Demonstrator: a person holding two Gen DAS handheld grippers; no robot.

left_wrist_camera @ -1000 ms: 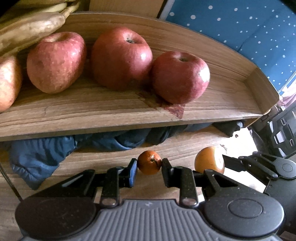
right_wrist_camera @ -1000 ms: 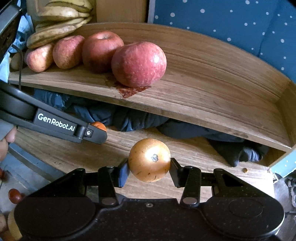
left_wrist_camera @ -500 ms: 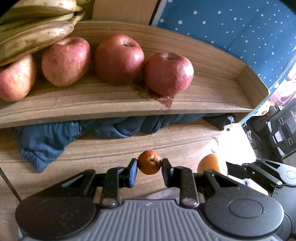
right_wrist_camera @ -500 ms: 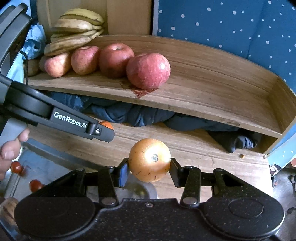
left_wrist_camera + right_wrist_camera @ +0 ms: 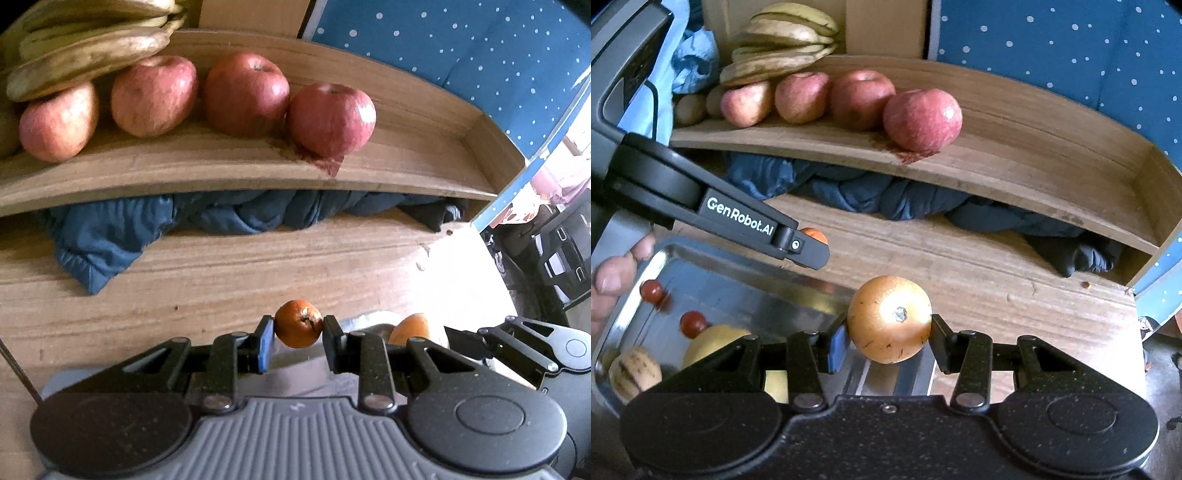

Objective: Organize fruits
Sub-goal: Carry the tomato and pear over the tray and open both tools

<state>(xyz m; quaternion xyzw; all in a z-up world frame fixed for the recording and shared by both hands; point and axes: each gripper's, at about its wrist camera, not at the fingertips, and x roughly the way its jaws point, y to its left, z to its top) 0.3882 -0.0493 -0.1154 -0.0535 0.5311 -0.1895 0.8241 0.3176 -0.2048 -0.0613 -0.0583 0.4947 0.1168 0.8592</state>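
Observation:
My left gripper [image 5: 298, 328] is shut on a small orange tangerine [image 5: 298, 323], held over the wooden table. My right gripper [image 5: 889, 334] is shut on a larger yellow-orange round fruit [image 5: 889, 319], just above the rim of a metal tray [image 5: 746, 284]. In the right wrist view the left gripper [image 5: 812, 245] reaches in from the left with the tangerine [image 5: 812, 233] peeking past its fingertip. Several red apples [image 5: 330, 118] and a bunch of bananas [image 5: 92, 55] lie on the raised wooden shelf [image 5: 424, 122].
The tray holds small red fruits [image 5: 692, 322], a yellow fruit [image 5: 713, 341] and a striped brown one [image 5: 633, 371]. Dark blue cloth [image 5: 229, 218] is bunched under the shelf. A person's fingers [image 5: 613, 273] show at the left. A blue dotted panel [image 5: 461, 48] stands behind.
Both grippers have drawn back from the shelf with their fruits still held. The shelf and apples look farther away, and the metal tray has come into view below the right gripper.

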